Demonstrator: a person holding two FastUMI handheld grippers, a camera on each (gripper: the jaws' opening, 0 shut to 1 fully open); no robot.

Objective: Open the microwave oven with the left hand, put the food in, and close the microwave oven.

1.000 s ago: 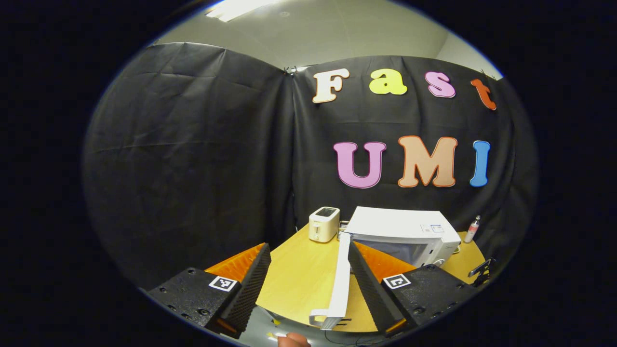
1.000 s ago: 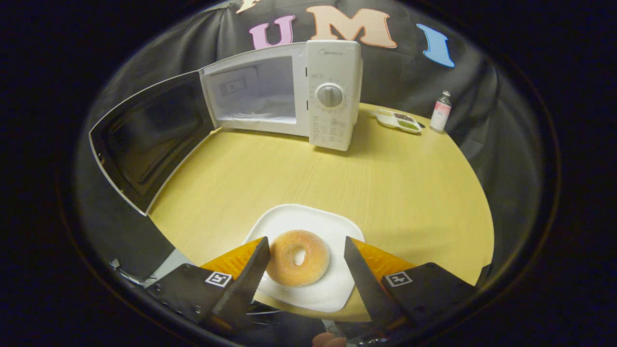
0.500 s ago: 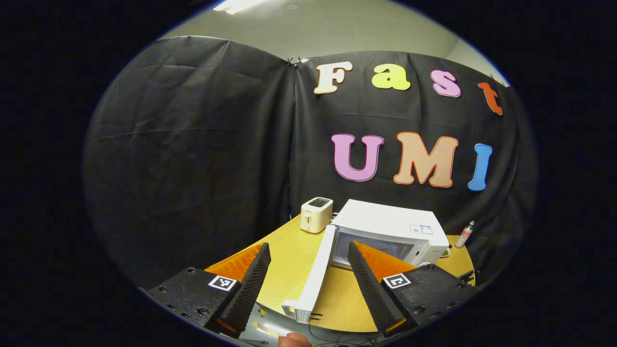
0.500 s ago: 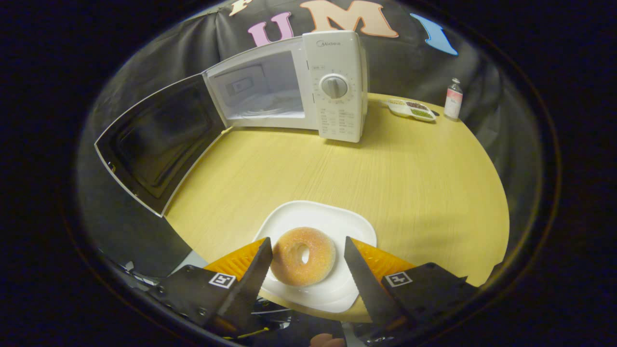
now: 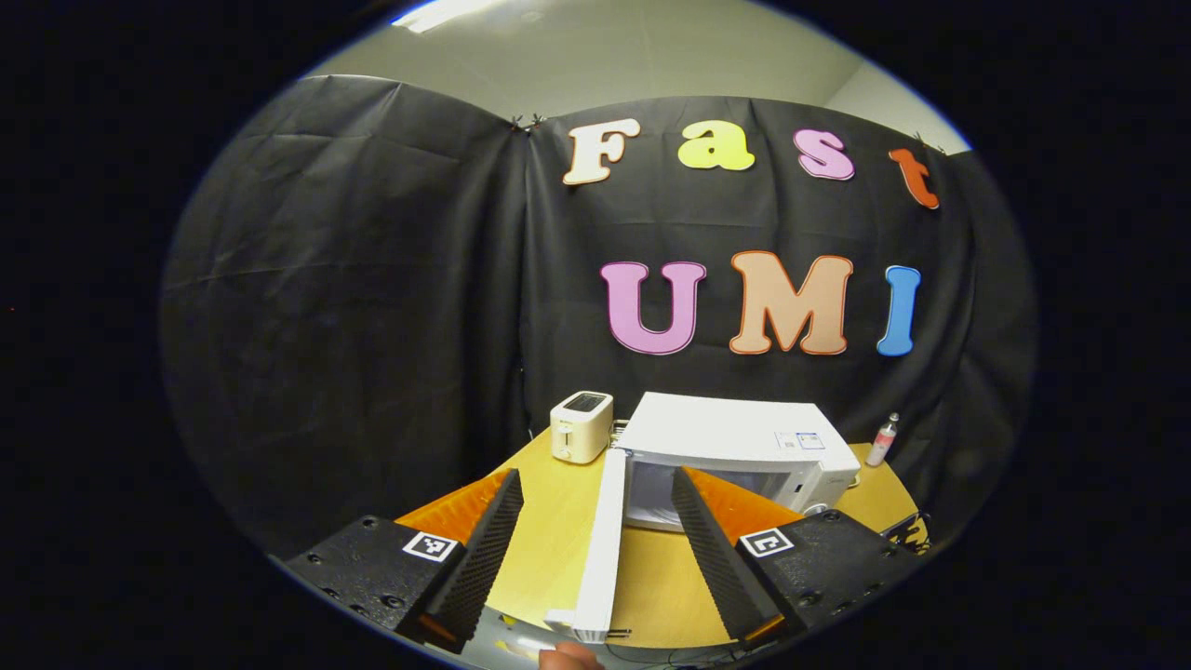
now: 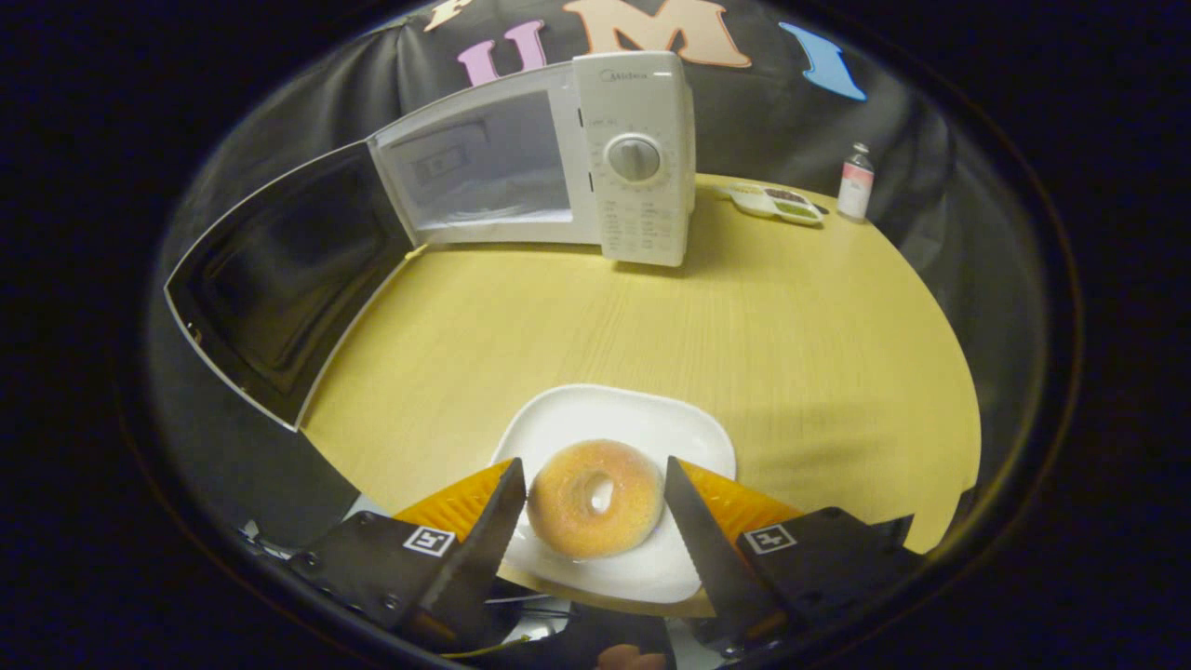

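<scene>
The white microwave (image 6: 633, 158) stands at the back of the round wooden table (image 6: 800, 372), its door (image 6: 279, 279) swung wide to the left and the cavity (image 6: 484, 177) bare. A sugared doughnut (image 6: 595, 498) lies on a white plate (image 6: 614, 419) at the table's near edge. My right gripper (image 6: 593, 470) is open, one finger on each side of the doughnut, low over the plate. In the left gripper view the microwave (image 5: 735, 447) sits ahead, its door (image 5: 600, 540) edge-on between the fingers of my open left gripper (image 5: 595, 484), which holds nothing.
A cream toaster (image 5: 581, 426) stands left of the microwave. To the microwave's right are a small divided dish (image 6: 777, 200) and a small bottle (image 6: 854, 181). Black cloth walls surround the table. Bare tabletop lies between plate and microwave.
My right gripper has crept forward, so the doughnut now sits deeper between its fingers. The left gripper's view has swung, bringing the open door edge-on between its fingers.
</scene>
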